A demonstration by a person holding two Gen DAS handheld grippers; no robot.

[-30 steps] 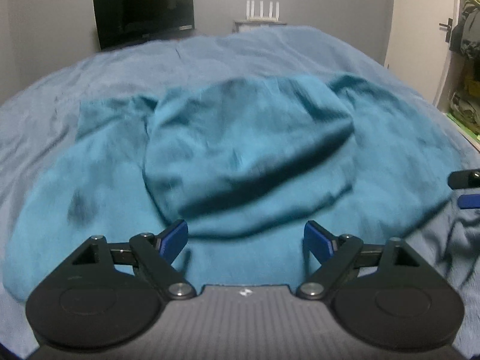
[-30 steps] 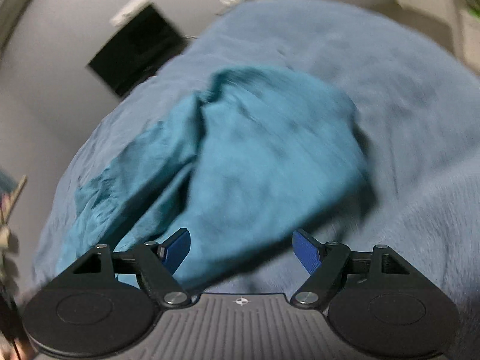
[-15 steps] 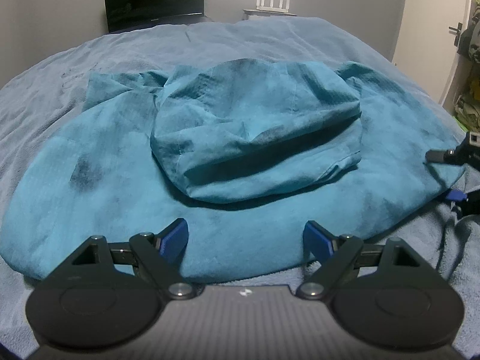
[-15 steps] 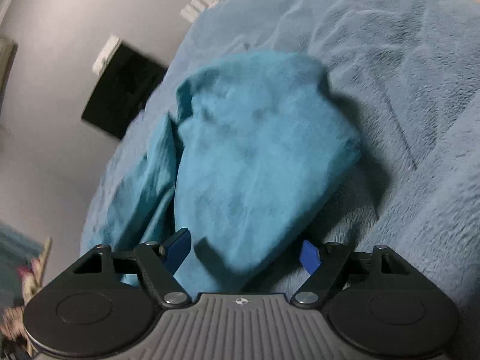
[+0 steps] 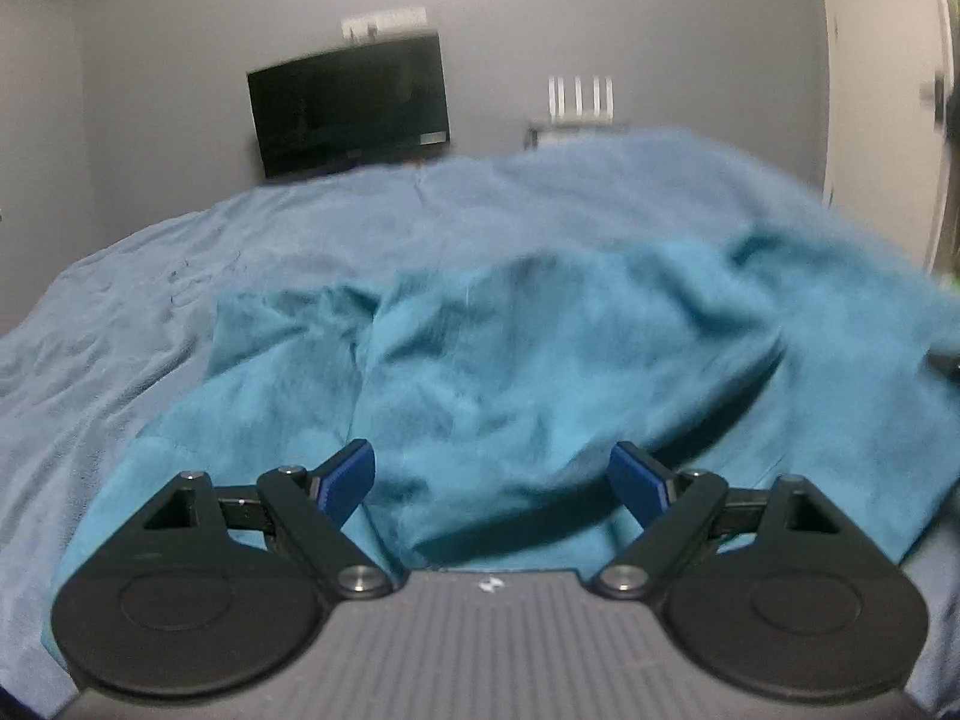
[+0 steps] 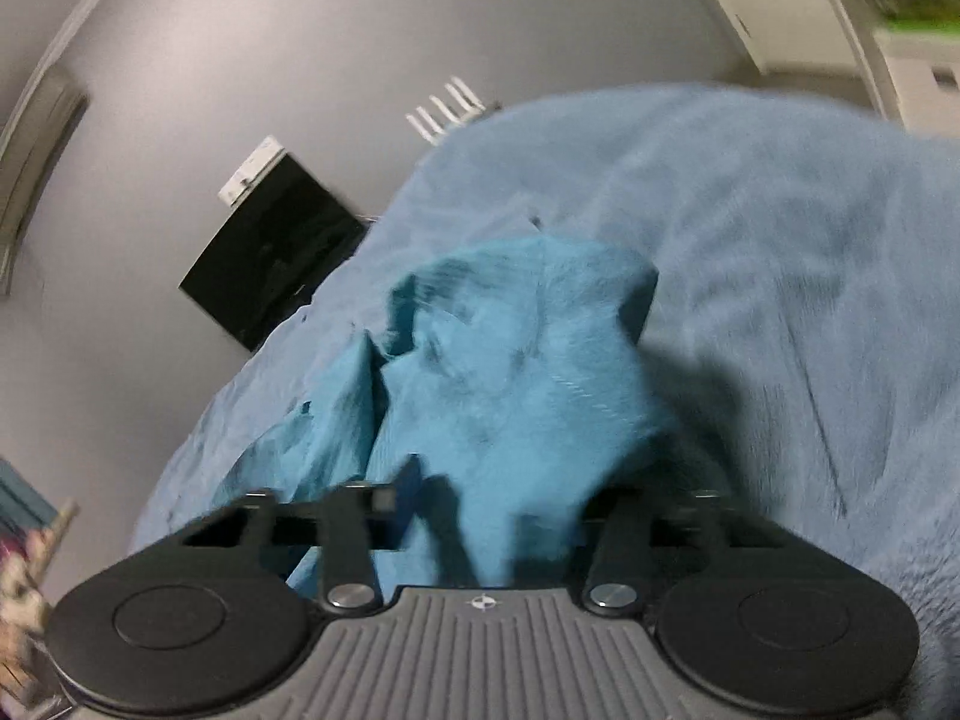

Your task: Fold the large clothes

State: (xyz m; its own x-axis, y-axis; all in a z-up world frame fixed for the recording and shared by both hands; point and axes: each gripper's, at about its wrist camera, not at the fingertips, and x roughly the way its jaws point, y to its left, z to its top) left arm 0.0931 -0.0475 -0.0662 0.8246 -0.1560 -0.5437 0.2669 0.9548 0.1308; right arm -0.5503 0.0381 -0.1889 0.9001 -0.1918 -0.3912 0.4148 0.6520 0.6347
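A large teal garment [image 5: 540,360] lies rumpled on the blue-grey bed blanket [image 5: 180,276], one part folded over the rest. My left gripper [image 5: 492,480] is open just above its near edge, with a fold of cloth between the blue fingertips [image 5: 348,477] but not pinched. In the right wrist view the garment [image 6: 516,372] rises in a bunched ridge. My right gripper [image 6: 498,510] has closed in on the cloth's near corner; the fingertips are blurred and partly hidden by fabric.
A black monitor [image 5: 348,108] stands against the grey wall behind the bed, with a white router [image 5: 579,99] to its right. A white door [image 5: 882,90] is at the far right. The blanket [image 6: 810,300] spreads wide to the right of the garment.
My left gripper has dropped lower and closer to the garment's near edge. My right gripper's jaws have narrowed onto the cloth corner and it has tilted upward, lifting the fabric.
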